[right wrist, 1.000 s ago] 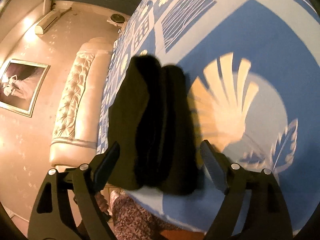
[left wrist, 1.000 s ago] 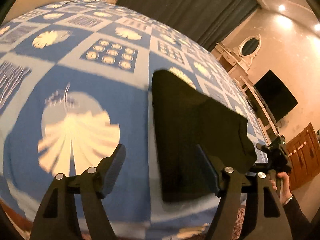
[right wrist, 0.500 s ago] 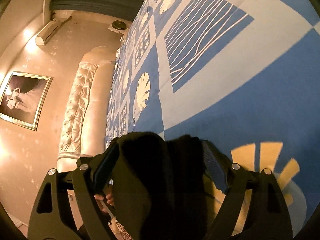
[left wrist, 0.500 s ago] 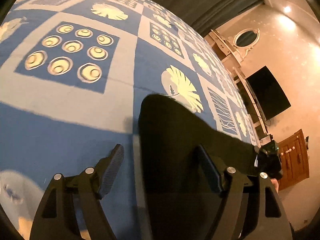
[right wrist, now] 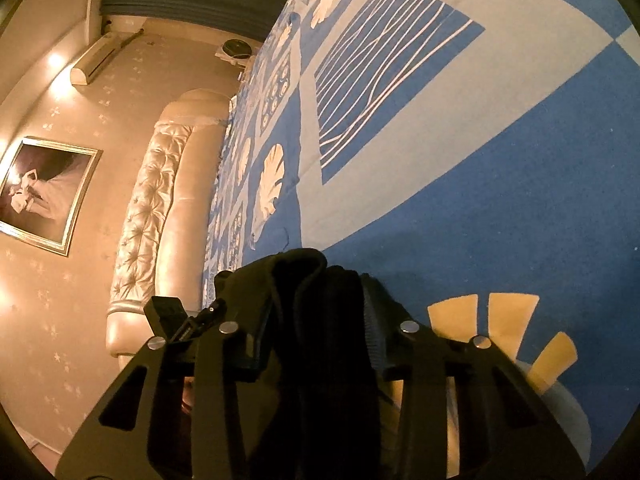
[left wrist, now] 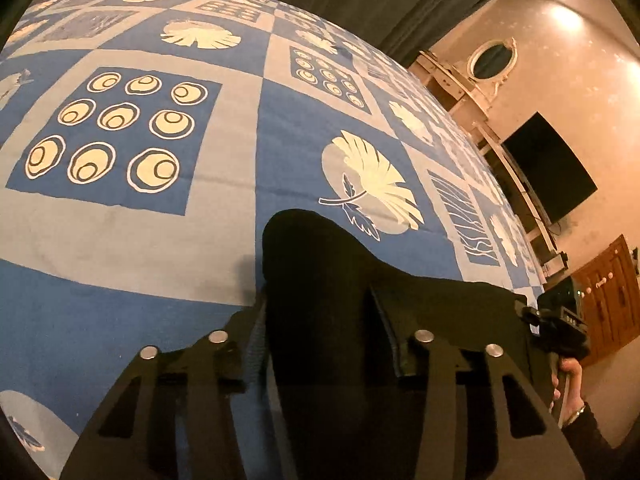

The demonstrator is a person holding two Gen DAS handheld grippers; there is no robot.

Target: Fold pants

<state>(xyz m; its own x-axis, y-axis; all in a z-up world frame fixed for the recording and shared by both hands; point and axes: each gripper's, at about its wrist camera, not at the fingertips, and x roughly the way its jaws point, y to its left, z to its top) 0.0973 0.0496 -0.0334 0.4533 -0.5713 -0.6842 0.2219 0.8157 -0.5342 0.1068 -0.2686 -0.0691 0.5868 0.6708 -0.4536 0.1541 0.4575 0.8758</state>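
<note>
My left gripper and right gripper have just closed from wide apart onto the folded pants, low centre in both frames on the bedspread; I judge lifting them comes next

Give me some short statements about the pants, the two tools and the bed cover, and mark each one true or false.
1. The pants are black. True.
2. The left tool has pants fabric between its fingers. True.
3. The right tool is wide open above bare cover. False: its fingers close on bunched pants fabric.
4. The bed cover is plain red. False: it is blue and grey with cream leaf and circle prints.
5. A framed picture hangs on the wall in the right wrist view. True.
</note>
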